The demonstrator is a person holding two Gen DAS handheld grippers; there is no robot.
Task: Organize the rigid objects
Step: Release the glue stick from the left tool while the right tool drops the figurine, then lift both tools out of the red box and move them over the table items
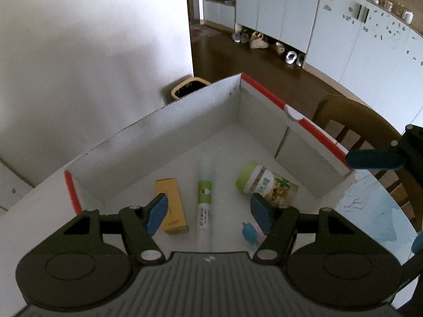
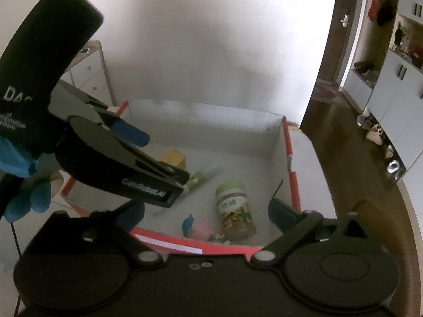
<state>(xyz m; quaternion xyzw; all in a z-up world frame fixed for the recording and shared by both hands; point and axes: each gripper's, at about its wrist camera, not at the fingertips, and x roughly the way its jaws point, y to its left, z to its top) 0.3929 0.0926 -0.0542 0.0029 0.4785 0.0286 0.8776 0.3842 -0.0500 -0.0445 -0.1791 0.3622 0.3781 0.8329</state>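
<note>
in the box (image 1: 158,137): carton (image 1: 171,206), tube (image 1: 205,192), jar (image 1: 261,182), toy (image 1: 252,233)
grippers: left gripper (image 1: 208,211), right gripper (image 2: 206,211) both spread, empty
left: probably nothing, table mostly hidden

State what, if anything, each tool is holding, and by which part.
Nothing is held. The left tool and right tool both stand open and empty above the box, where the tube and jar lie loose.

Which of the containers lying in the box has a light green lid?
The squat jar; the slim white tube has a green label only, and the carton is yellow.
</note>
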